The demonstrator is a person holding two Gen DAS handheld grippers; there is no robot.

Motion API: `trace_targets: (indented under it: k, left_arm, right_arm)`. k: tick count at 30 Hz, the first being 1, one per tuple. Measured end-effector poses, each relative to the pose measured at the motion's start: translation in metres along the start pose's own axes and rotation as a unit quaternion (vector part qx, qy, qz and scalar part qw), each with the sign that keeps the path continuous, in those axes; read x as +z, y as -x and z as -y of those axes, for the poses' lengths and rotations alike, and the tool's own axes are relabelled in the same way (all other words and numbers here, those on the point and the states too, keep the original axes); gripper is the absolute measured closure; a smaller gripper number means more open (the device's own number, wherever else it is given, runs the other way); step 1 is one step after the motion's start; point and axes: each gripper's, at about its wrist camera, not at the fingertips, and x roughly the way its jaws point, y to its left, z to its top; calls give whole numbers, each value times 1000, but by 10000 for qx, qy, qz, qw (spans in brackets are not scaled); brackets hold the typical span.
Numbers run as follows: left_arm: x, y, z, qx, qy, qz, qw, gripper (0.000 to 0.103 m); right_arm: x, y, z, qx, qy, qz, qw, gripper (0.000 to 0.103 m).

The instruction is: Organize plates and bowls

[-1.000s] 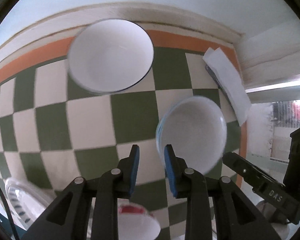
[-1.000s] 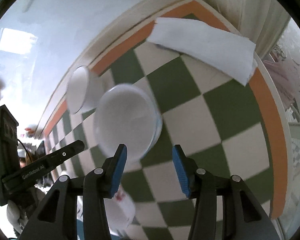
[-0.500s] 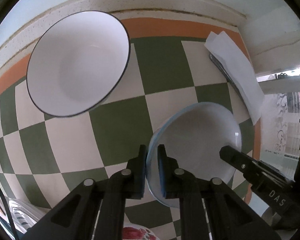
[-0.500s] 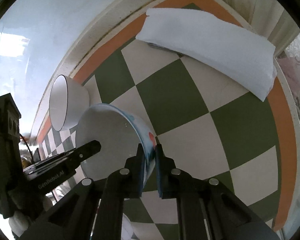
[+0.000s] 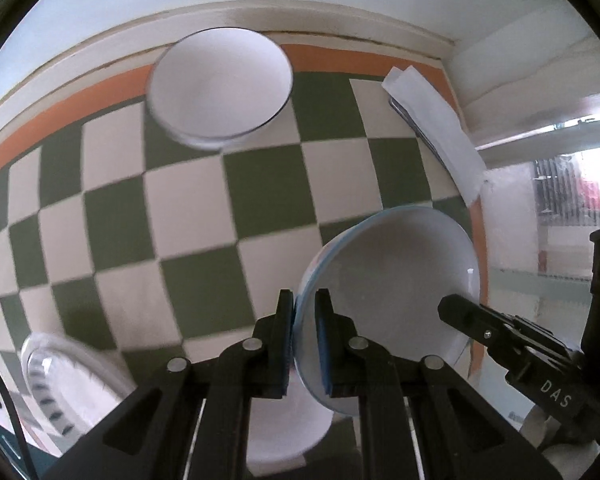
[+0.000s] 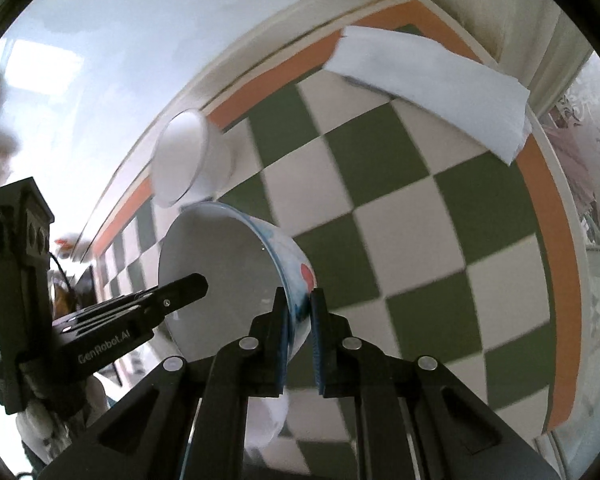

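Pinching opposite sides of one rim, both claws carry the same bowl (image 5: 392,280) above the checked desk (image 5: 196,208). The left claw (image 5: 303,332) has its blue pads pressed on the near-left part of the rim, one pad inside the bowl and one outside. The right claw (image 6: 299,328) grips the rim on the far side in the same way, its pads closed on the wall where a red dot and blue markings show on the outside. In the left wrist view the right claw's black finger reaches into the bowl from the lower right; in the right wrist view the left claw's finger reaches in from the left. The bowl is white inside with a pale blue edge, and it hangs tilted, clear of the cloth, near the desk's orange border on the right.

A second white bowl (image 5: 220,88) with a thin dark rim stands farther off, close to the wall and the orange band, well apart from the carried one. Folded white paper (image 5: 436,128) lies at the far right corner of the desk over something dark that is mostly hidden. Below the left claw sits another white dish (image 5: 284,436), partly covered by the claw's arms. At the lower left edge lies a clear plate (image 5: 64,380) with a dark dashed pattern along its rim, blurred. Both views are slightly smeared by motion.
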Motion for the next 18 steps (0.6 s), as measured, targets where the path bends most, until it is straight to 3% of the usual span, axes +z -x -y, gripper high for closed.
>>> trace_targets:
  k: [10, 18]
  left_arm:
    - [-75, 18, -34, 62, 243, -79, 9997, 94]
    - [-98, -9, -55, 191, 423, -339, 9983, 94]
  right_arm:
    - [-71, 1, -41, 142, 480, -355, 9981, 91]
    - [-99, -34, -35, 110, 423, -785, 9960, 91]
